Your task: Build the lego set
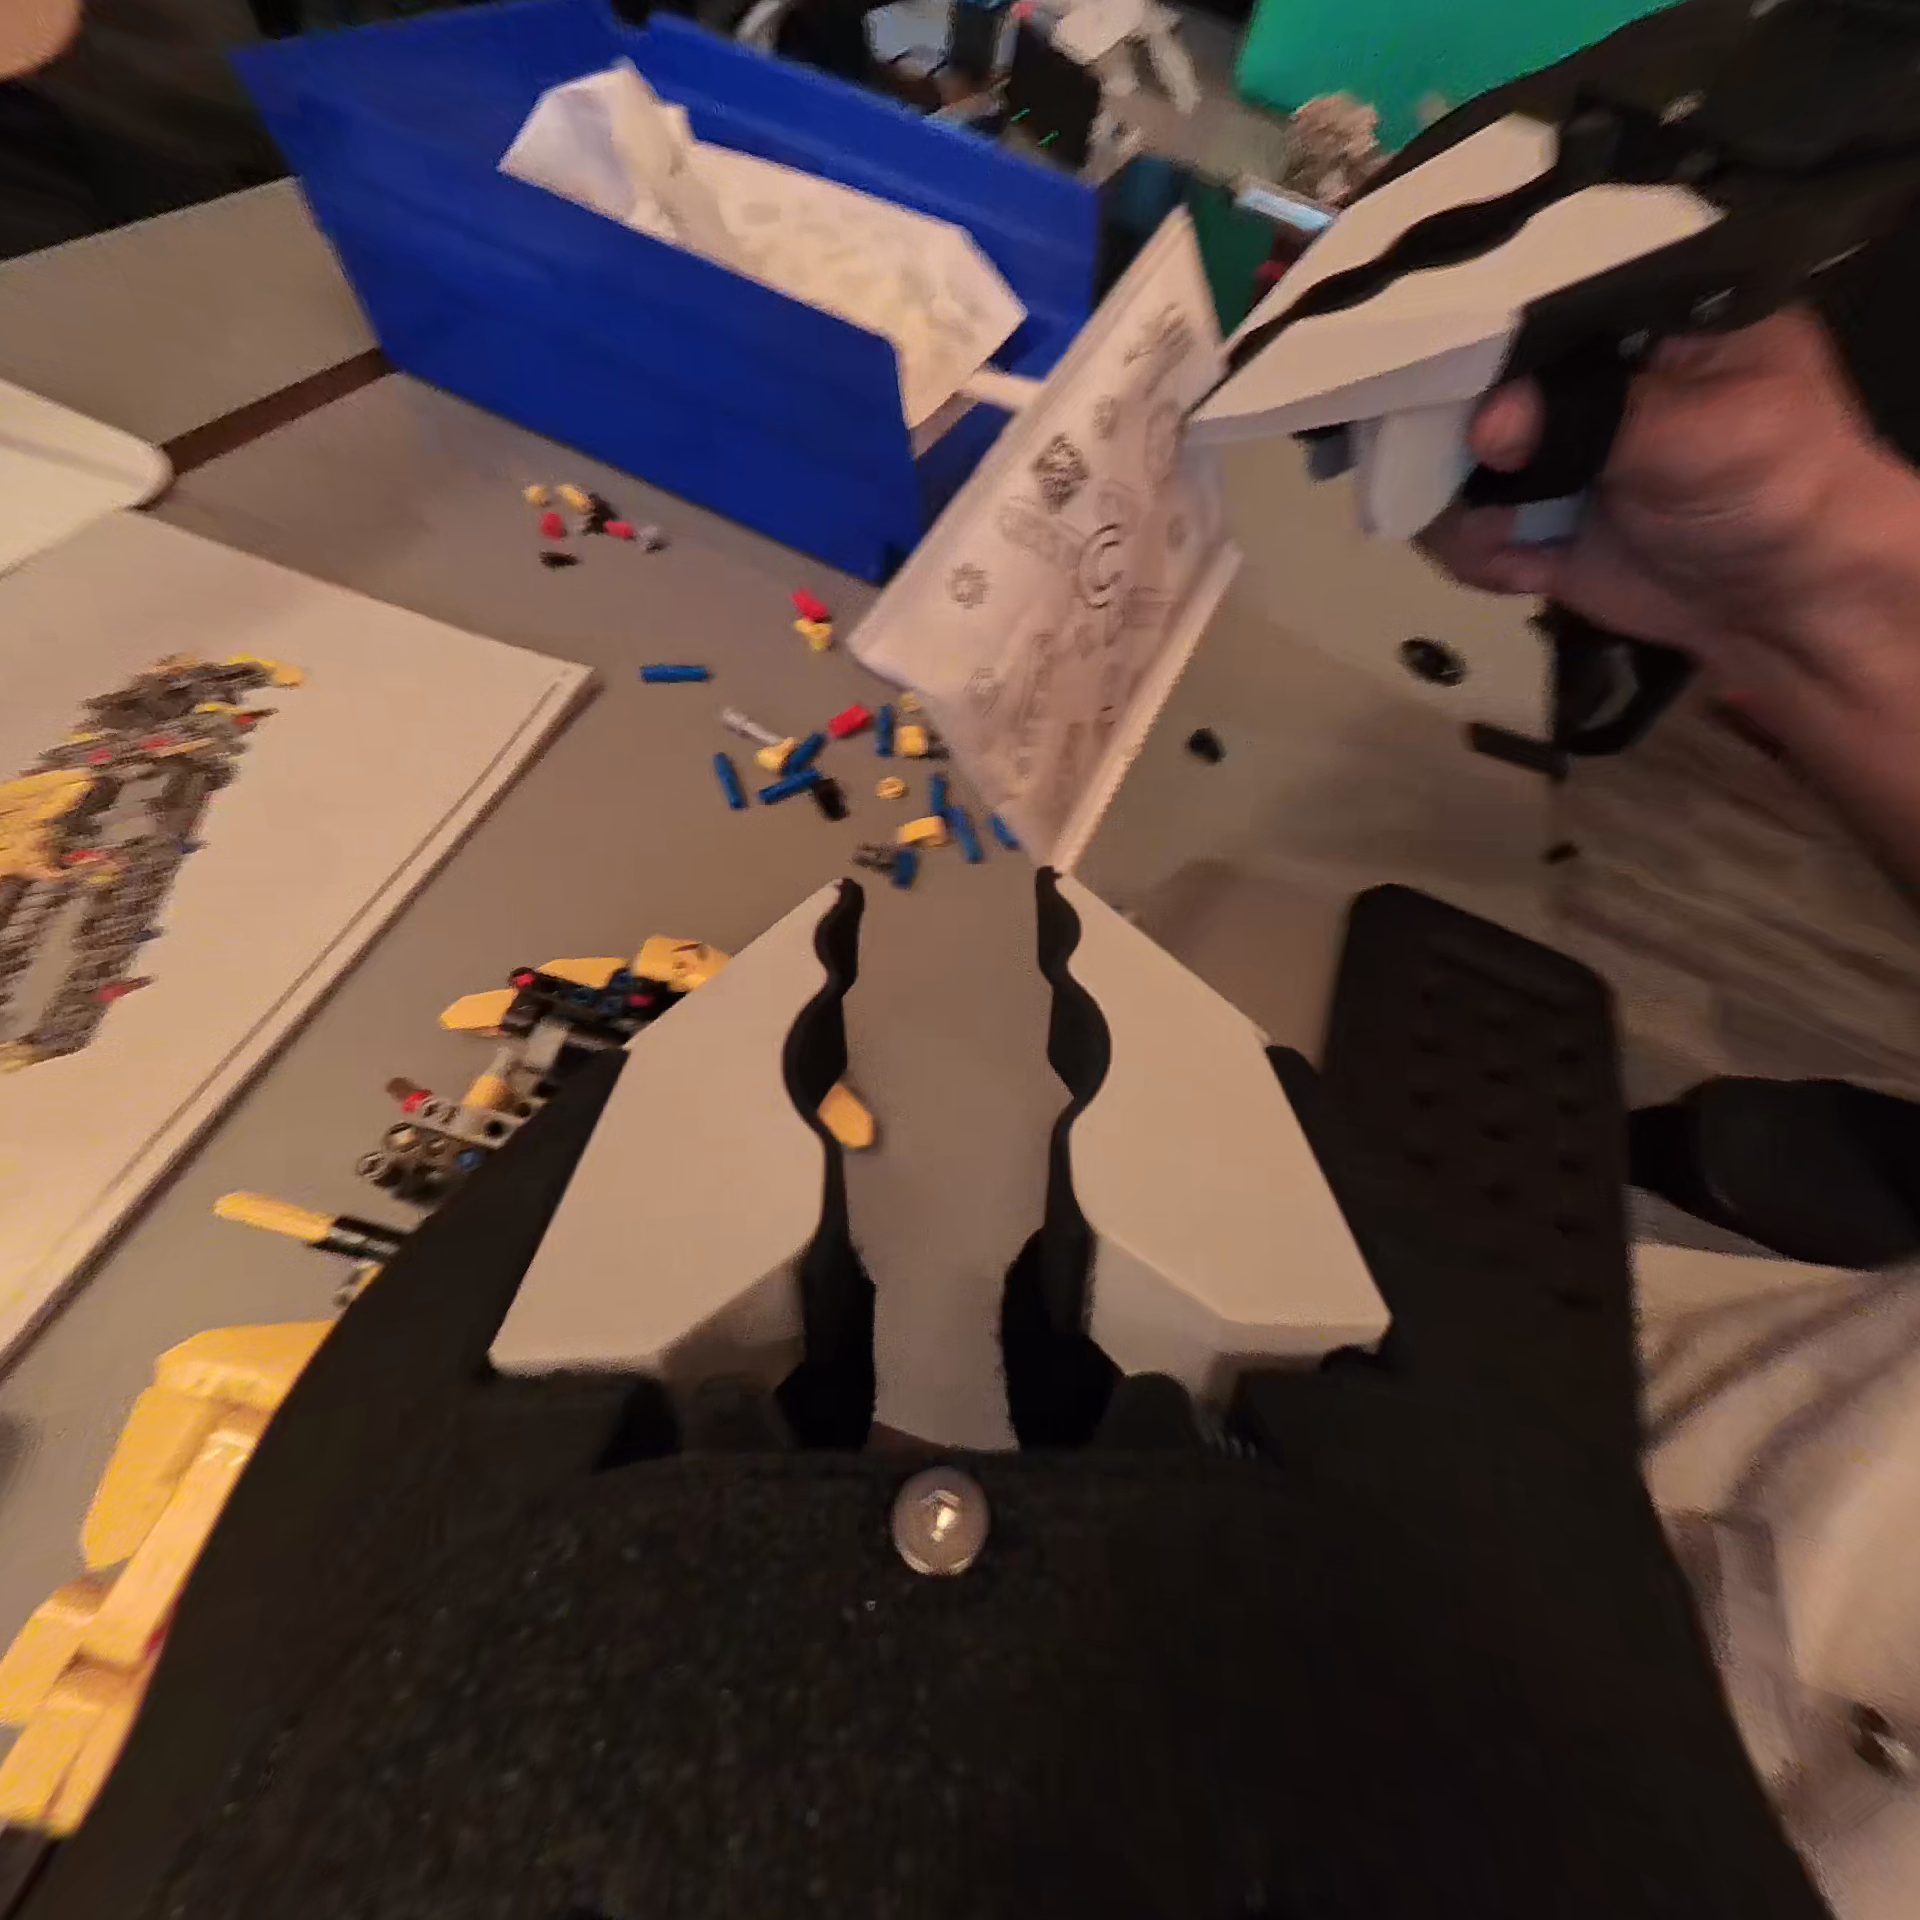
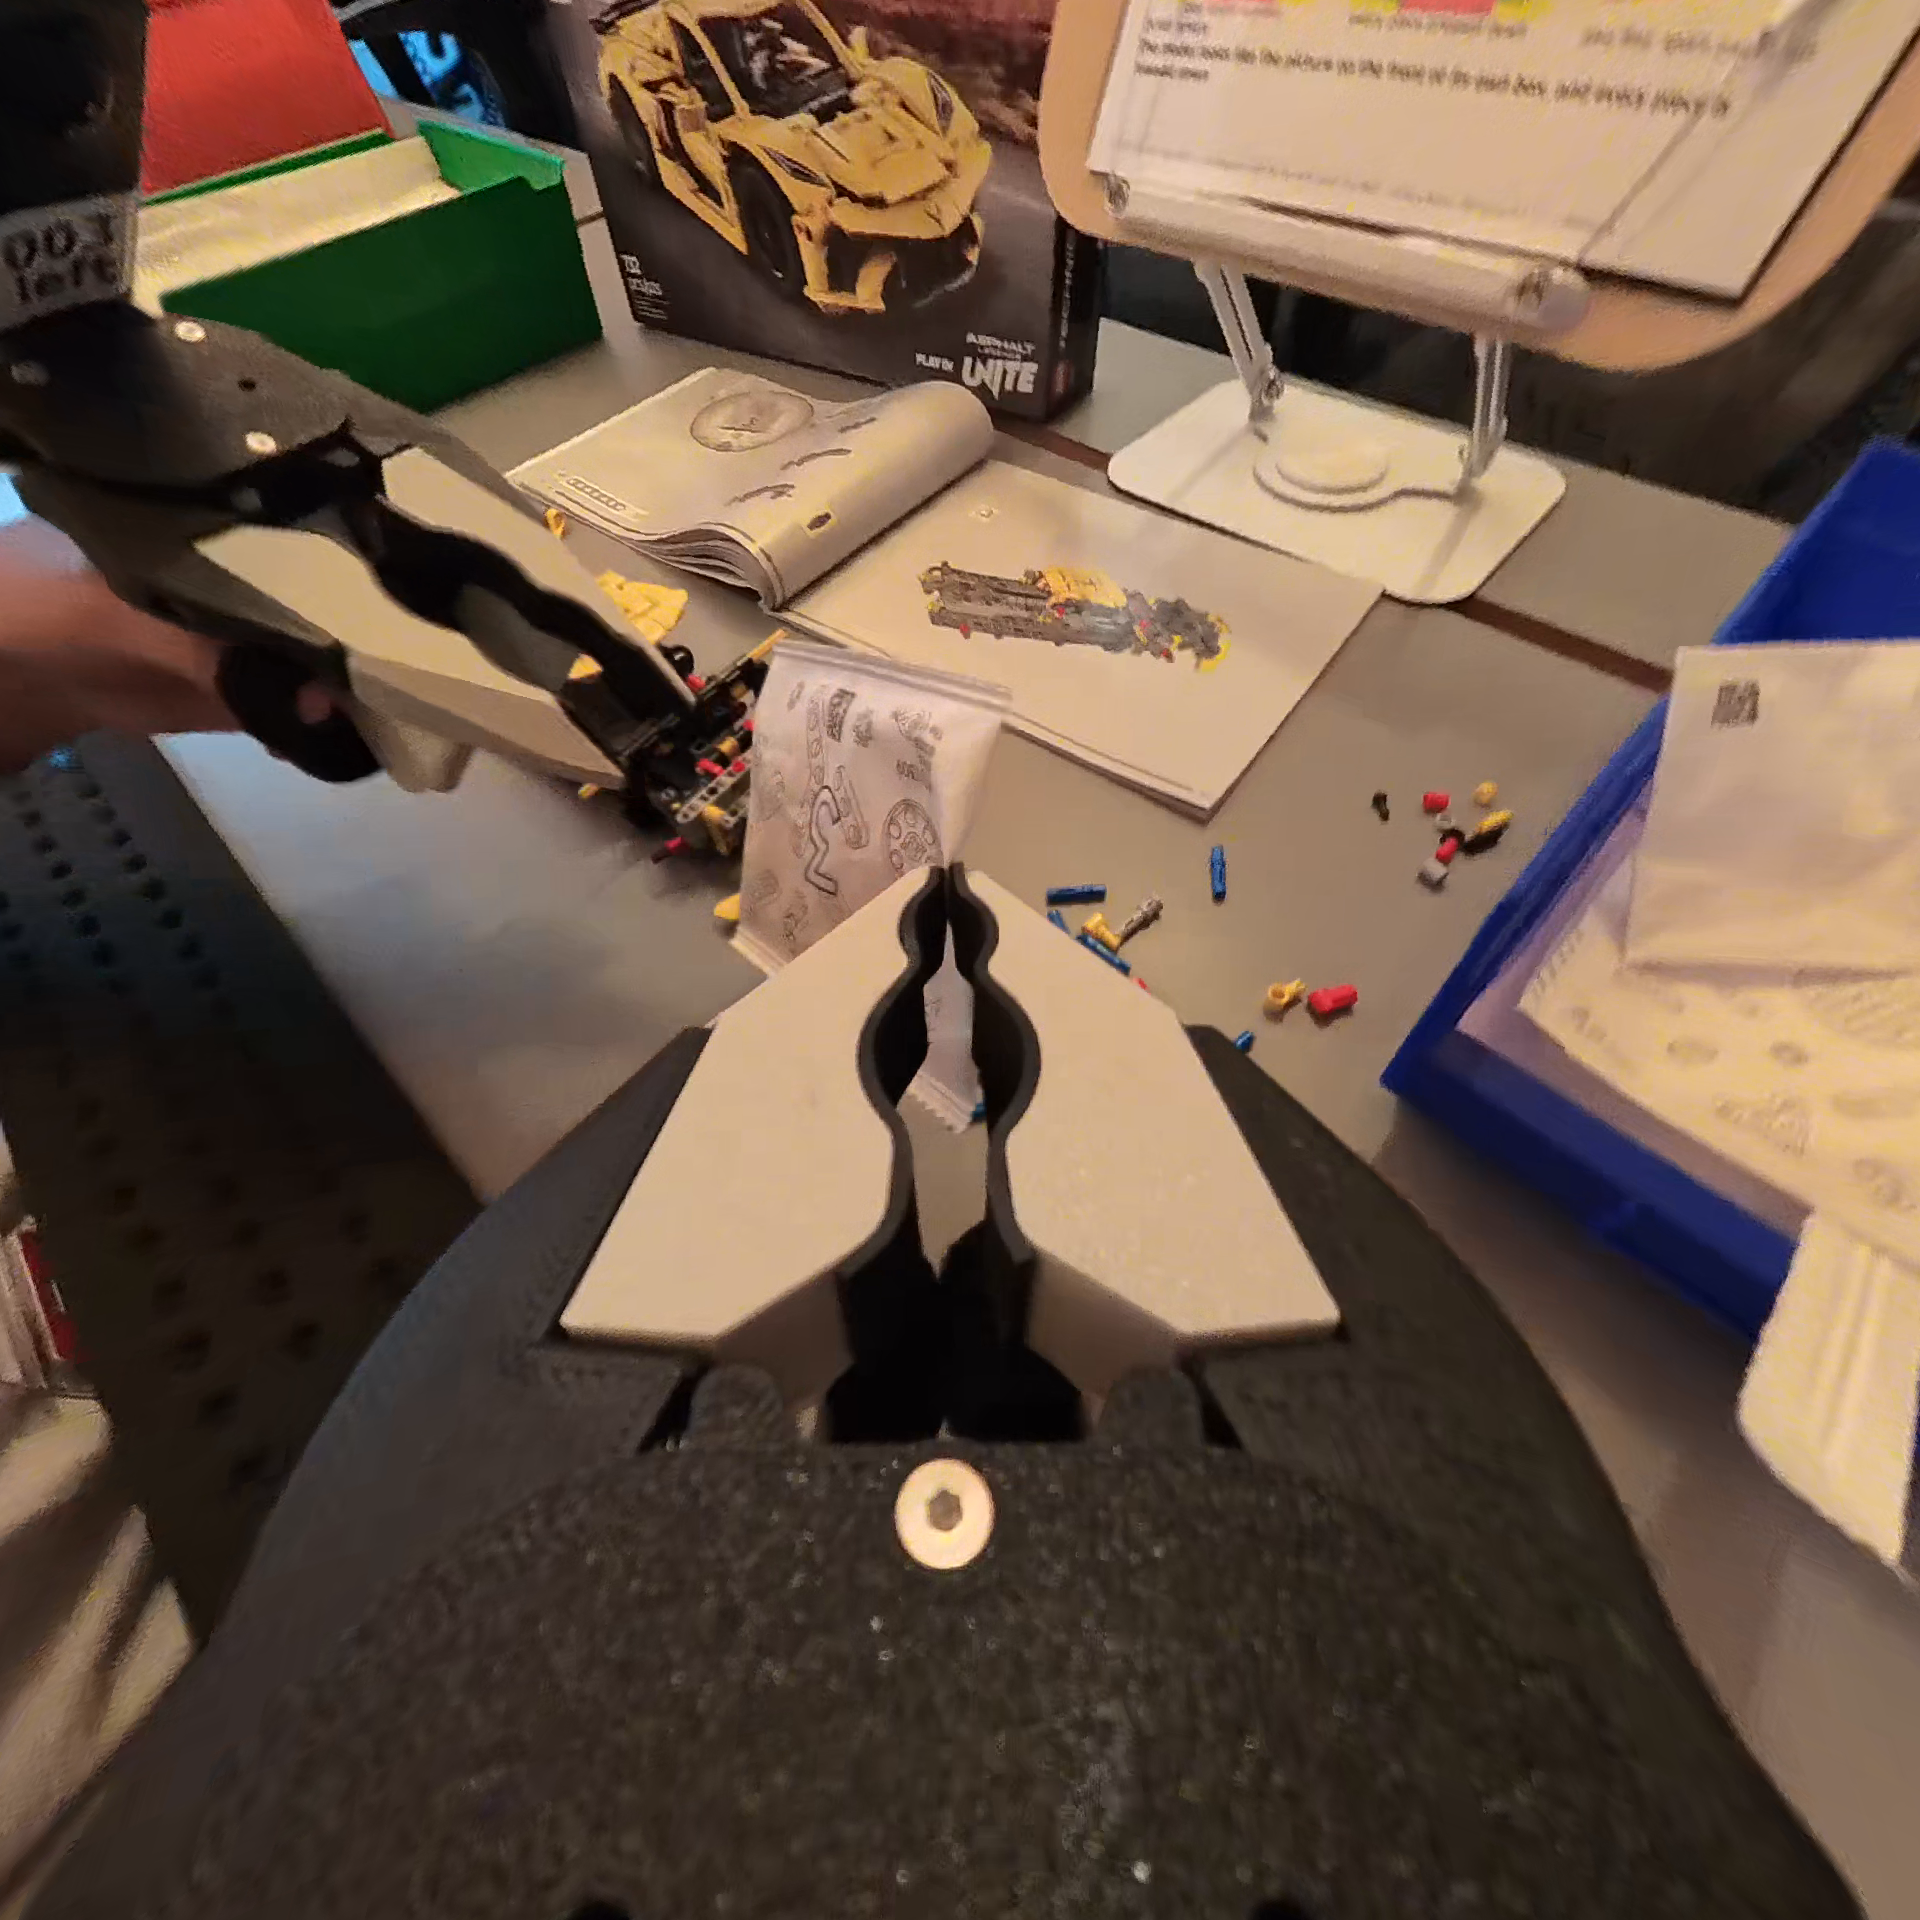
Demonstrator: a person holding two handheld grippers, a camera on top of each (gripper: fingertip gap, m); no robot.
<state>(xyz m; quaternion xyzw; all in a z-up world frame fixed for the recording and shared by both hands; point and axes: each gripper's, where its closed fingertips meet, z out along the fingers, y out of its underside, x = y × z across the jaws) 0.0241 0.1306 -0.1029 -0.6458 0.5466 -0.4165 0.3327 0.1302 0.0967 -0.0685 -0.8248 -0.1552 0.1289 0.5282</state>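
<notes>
Our right gripper [image 2: 948, 883] pinches the white parts bag [image 2: 852, 800] above the table [image 2: 499, 935]; our left gripper [image 1: 948, 883] hangs wide, holding nothing, near loose pieces [image 1: 821, 758].

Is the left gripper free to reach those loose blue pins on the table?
Probably yes: the left gripper is open and empty, the blue pins lie just ahead, though the paper bag held by the right gripper hangs close.
</notes>
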